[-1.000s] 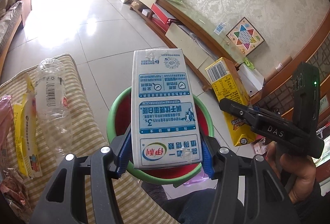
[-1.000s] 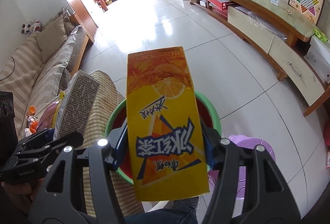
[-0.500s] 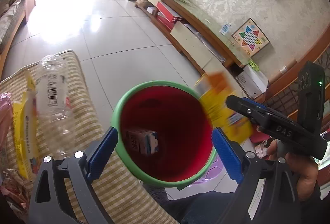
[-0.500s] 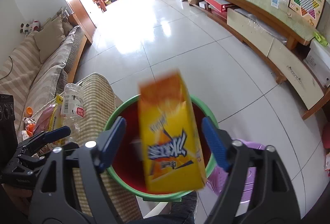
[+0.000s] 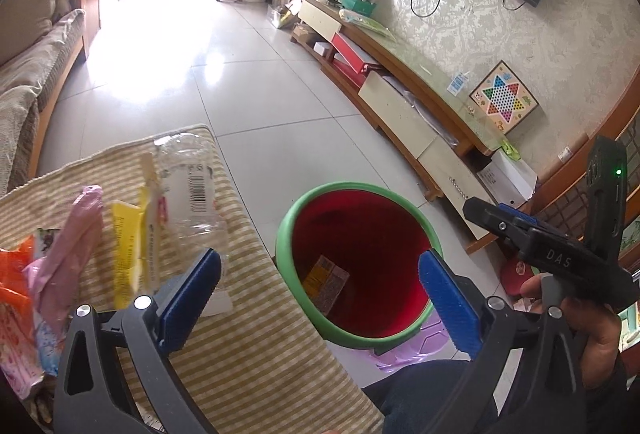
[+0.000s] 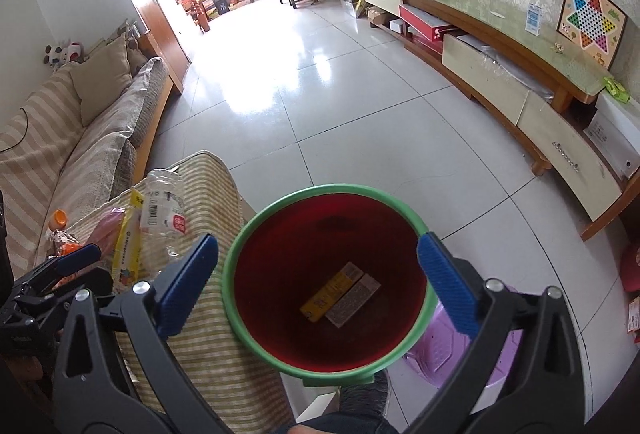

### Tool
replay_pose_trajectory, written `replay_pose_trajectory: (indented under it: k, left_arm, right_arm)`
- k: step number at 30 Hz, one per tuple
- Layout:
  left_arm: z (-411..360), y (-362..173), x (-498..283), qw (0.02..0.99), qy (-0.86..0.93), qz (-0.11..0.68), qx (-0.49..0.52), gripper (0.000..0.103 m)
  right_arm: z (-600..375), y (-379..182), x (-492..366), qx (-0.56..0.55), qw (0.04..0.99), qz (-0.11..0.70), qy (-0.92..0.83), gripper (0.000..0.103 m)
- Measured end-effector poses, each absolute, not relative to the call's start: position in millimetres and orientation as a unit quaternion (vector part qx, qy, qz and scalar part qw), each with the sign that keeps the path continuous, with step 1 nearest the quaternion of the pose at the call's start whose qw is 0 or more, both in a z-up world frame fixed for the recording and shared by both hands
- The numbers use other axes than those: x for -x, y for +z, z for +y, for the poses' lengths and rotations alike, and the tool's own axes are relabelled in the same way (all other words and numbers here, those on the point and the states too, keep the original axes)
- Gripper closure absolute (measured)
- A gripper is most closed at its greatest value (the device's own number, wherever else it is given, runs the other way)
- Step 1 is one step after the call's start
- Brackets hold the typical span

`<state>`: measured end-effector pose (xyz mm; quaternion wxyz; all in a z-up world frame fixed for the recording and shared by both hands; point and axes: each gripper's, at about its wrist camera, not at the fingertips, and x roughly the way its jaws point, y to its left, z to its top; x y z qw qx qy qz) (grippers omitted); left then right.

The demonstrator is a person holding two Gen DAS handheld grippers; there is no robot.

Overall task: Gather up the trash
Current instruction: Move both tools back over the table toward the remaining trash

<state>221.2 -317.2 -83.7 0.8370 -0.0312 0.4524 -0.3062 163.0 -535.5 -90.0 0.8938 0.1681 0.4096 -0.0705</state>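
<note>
A bin with a green rim [image 5: 352, 187] [image 6: 332, 188] and red inside stands beside a striped cushion [image 5: 248, 354]. At its bottom lie a yellow tea carton [image 6: 330, 292] and a second carton [image 6: 354, 300], side by side. My left gripper [image 5: 316, 266] hovers above the bin's left edge, jaws opening wide, nothing between them. Over the bin's mouth my right gripper [image 6: 317, 246] is also opening and empty. A clear plastic bottle [image 5: 192, 186] [image 6: 164, 214], a yellow wrapper [image 5: 132, 246] and a pink wrapper [image 5: 68, 246] lie on the cushion.
The bin rests on a purple stool [image 6: 460, 354]. A striped sofa [image 6: 60, 138] runs along the left and a long TV cabinet [image 6: 500, 66] along the right, with glossy tiled floor between. More wrappers, one orange [image 5: 12, 274], sit at the cushion's left end.
Both grippers opened and let go of their cartons, which fell into the bin. Both hands have lifted a little, the left one also shifting left toward the cushion.
</note>
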Motion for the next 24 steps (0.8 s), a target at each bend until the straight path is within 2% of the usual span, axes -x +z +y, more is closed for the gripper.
replay_pose_trajectory:
  k: [8, 24]
  left_arm:
    - [-259, -51, -183, 0.865, -0.269, 0.423, 0.026, 0.008]
    - [-59, -45, -127, 0.901, -0.100, 0.410, 0.097, 0.008]
  right_arm:
    - [-488, -72, -147, -0.168, 0.904, 0.391, -0.049, 0.005]
    - [-334, -59, -142, -0.099, 0.904, 0.412, 0.057, 0.005]
